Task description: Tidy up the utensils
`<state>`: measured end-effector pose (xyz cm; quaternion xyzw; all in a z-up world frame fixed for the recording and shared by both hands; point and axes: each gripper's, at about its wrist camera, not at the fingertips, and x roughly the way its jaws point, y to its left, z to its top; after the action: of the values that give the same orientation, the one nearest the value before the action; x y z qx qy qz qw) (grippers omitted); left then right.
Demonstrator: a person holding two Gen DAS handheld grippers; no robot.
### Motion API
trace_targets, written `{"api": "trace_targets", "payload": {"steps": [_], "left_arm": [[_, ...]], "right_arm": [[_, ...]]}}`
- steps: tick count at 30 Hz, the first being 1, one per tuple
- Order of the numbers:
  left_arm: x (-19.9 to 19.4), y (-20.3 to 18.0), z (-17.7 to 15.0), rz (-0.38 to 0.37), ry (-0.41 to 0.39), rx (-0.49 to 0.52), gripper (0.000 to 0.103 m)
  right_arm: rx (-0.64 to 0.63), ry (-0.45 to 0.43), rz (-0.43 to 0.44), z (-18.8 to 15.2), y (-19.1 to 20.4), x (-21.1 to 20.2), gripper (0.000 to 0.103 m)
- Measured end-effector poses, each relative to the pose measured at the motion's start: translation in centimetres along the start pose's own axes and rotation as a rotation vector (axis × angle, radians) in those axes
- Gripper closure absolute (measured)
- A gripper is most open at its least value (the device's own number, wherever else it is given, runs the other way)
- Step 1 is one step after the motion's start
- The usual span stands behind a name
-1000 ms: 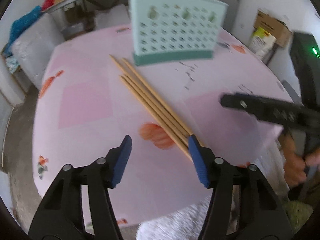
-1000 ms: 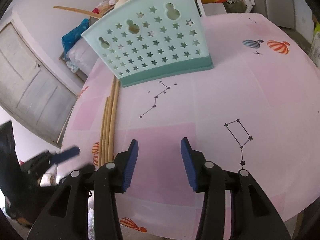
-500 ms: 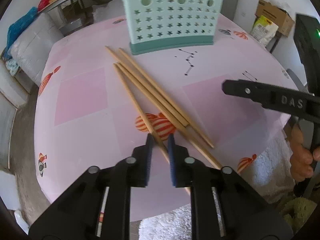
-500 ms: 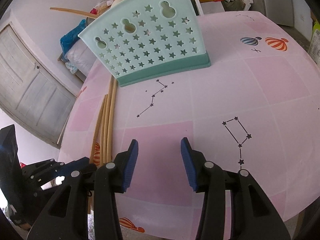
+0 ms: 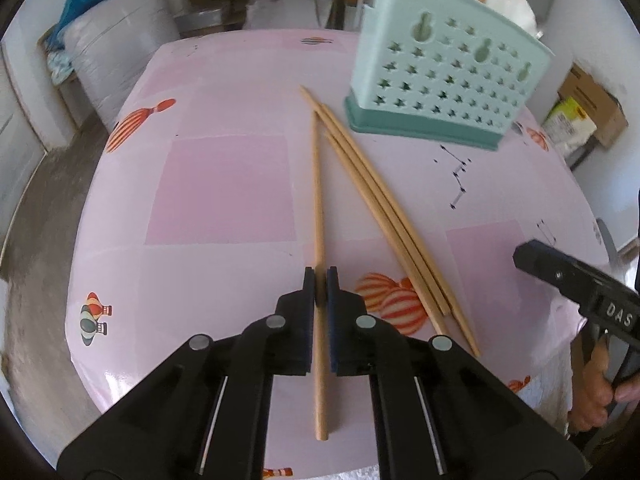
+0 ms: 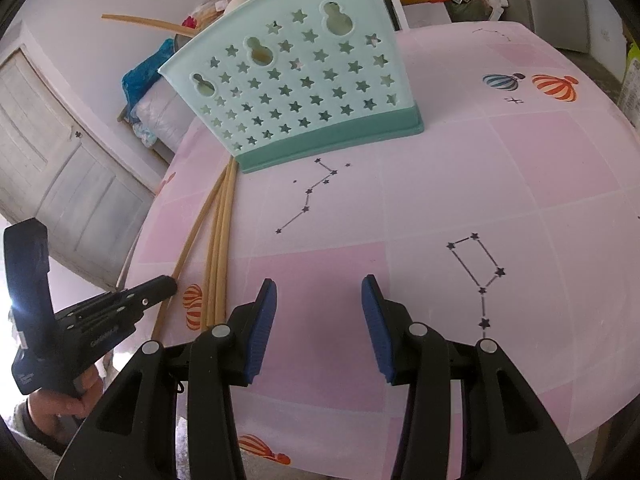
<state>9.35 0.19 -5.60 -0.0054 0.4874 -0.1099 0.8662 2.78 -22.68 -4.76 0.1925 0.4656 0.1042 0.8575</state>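
Observation:
Several wooden chopsticks lie on the pink tablecloth (image 5: 220, 188). My left gripper (image 5: 320, 276) is shut on one chopstick (image 5: 319, 200), which runs straight between its blue pads and is splayed away from the other three chopsticks (image 5: 384, 216). A mint-green utensil holder (image 5: 444, 80) with star holes stands upright just beyond their far tips. In the right wrist view my right gripper (image 6: 320, 300) hovers open over bare cloth with nothing between its fingers. The holder (image 6: 296, 88) is ahead of it, and the left gripper (image 6: 168, 282) and the chopsticks (image 6: 220, 240) are on its left.
A cardboard box (image 5: 592, 100) and a yellow bag sit on the floor past the table's right edge. Blue cloth (image 5: 92, 0) and white bundles lie behind the table. A white door (image 6: 52, 184) is on the left. A person's hand (image 5: 596, 396) grips the right tool.
My left gripper came down over the leftmost chopstick and closed on it, and that stick now angles away from the other three. The right gripper stayed still.

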Motion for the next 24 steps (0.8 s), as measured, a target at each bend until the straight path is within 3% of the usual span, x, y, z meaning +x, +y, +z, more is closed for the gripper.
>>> {"api": "trace_targets", "payload": {"steps": [6,10,21,24], "left_arm": [[0.2,0.6,0.3,0.007,-0.013,-0.026,0.099],[0.2,1.4,0.5,0.011,-0.018,-0.055,0.099],[0.1,1.5,0.4,0.003,-0.03,-0.055,0.099],[0.0,1.5,0.3,-0.005,-0.031,-0.056,0.099]], "right_arm": [[-0.073,0.022,0.093,1.6,2.9,0.8,0.059],[-0.153,0.039,0.085,2.7,5.1,2.5,0.06],[-0.178,0.106,0.069,3.0,6.9,6.0,0.088],[-0.18,0.113,0.064,3.1,7.1,6.3,0.09]]}}
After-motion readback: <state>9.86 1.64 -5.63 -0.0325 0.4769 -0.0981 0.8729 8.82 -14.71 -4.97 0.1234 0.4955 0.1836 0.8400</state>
